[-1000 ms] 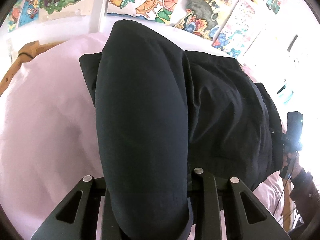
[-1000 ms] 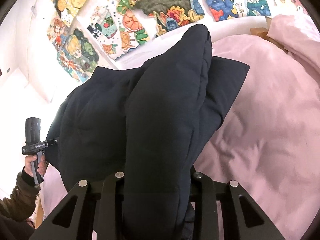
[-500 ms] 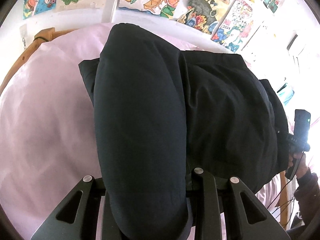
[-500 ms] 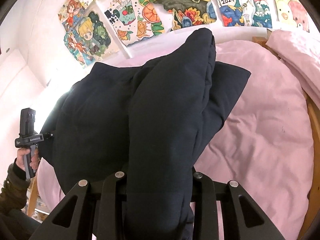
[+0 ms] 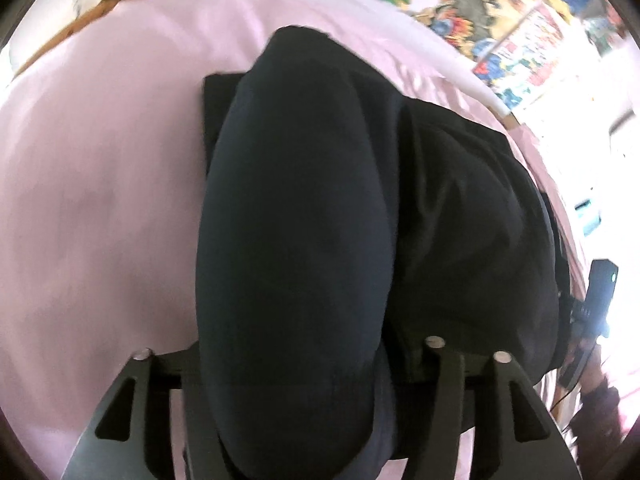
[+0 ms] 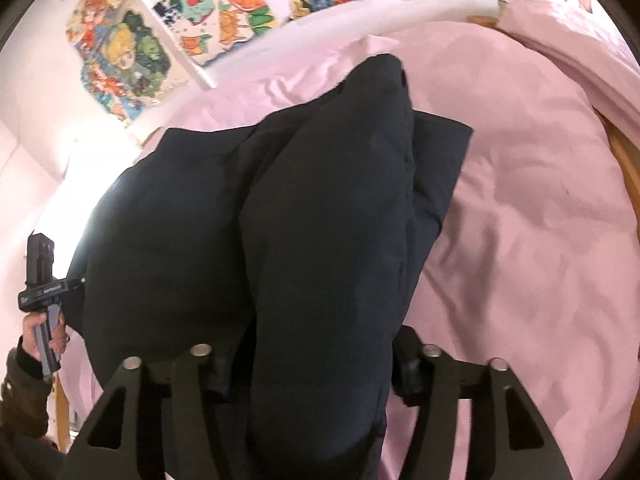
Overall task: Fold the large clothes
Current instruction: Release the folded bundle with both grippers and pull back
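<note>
A dark navy padded jacket (image 5: 472, 216) lies on the pink bedsheet (image 5: 100, 208). One puffy sleeve (image 5: 296, 240) runs up the middle of the left wrist view, between the fingers of my left gripper (image 5: 312, 360). Those jaws are opening and stand wider than the sleeve. In the right wrist view the other sleeve (image 6: 332, 240) lies over the jacket body (image 6: 168, 220), between the fingers of my right gripper (image 6: 314, 356). Its jaws are opening too, and a pad (image 6: 404, 364) shows clear of the cloth. The sleeve cuffs are hidden under the grippers.
Bright posters (image 6: 188, 20) cover the wall behind the bed. A wooden bed frame (image 6: 624, 160) edges the mattress, and a pink pillow (image 6: 560, 32) lies at the far right. A hand (image 6: 44, 332) grips the other gripper's handle at the jacket's left edge.
Both pairs of jaws have spread apart from the sleeves they were clamping. Both cameras have tipped down and moved in, so more bedsheet and less wall shows.
</note>
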`<state>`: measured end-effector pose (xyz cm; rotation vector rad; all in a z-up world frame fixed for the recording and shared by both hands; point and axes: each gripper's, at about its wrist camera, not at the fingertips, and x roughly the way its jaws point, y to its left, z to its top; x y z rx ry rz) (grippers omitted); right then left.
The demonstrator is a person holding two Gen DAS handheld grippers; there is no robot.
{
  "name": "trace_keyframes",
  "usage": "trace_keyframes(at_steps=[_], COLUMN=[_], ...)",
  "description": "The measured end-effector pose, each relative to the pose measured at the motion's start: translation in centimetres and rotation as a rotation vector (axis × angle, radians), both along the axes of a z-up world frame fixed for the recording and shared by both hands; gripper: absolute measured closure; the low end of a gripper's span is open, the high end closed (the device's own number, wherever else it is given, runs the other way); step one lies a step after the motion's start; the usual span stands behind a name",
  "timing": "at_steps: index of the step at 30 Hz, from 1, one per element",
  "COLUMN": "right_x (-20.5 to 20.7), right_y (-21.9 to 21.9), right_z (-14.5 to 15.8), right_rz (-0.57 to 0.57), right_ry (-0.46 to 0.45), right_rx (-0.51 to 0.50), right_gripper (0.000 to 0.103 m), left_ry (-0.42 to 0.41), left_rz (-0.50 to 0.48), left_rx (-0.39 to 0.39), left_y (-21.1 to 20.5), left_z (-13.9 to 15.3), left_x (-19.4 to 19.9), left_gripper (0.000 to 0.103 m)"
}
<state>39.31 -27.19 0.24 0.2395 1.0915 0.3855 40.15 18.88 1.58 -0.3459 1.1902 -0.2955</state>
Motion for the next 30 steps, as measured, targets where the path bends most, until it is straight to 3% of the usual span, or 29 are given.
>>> trace_keyframes(at_steps=[2, 7, 9, 11, 15, 19, 24, 30], right_x=[-0.2, -0.8, -1.2, -1.9, -4.0, -6.1, -8.6, -12.1], right_y=[-0.3, -1.2, -1.1, -1.0, 0.2, 1.8, 3.0, 3.4], right_z=[-0.3, -0.1, 0.5, 1.2, 2.6, 4.3, 6.1, 7.2], right_rz=[-0.030, -0.114, -0.157, -0.180, -0.183, -0.188, -0.261, -0.332], right_ry=[0.013, 0.024, 0.022, 0.020, 0.012, -0.079, -0.195, -0.280], right_rx=[-0.020, -0.048, -0.056, -0.059, -0.136, -0.217, -0.186, -0.171], right_gripper=[0.031, 0.018, 0.014, 0.005, 0.000, 0.000, 0.000, 0.000], left_ry=[0.019, -0.006, -0.032, -0.066, -0.121, -0.151, -0.246, -0.365], left_rz=[0.016, 0.018, 0.025, 0.032, 0.008, 0.039, 0.097, 0.068], left_rx=[0.026, 0.156, 0.214, 0.248, 0.307, 0.298, 0.279, 0.329], left_y=[0.1, -0.9, -1.5, -2.0, -2.4, -1.7, -3.2, -5.6], left_z=[0.4, 2.3, 3.1, 3.7, 4.7, 5.1, 6.9, 8.3], left_x=[0.3, -0.1, -0.6, -1.3, -3.5, -6.0, -8.4, -12.4], left_gripper=[0.040, 0.036, 0.025, 0.001, 0.001, 0.001, 0.001, 0.001])
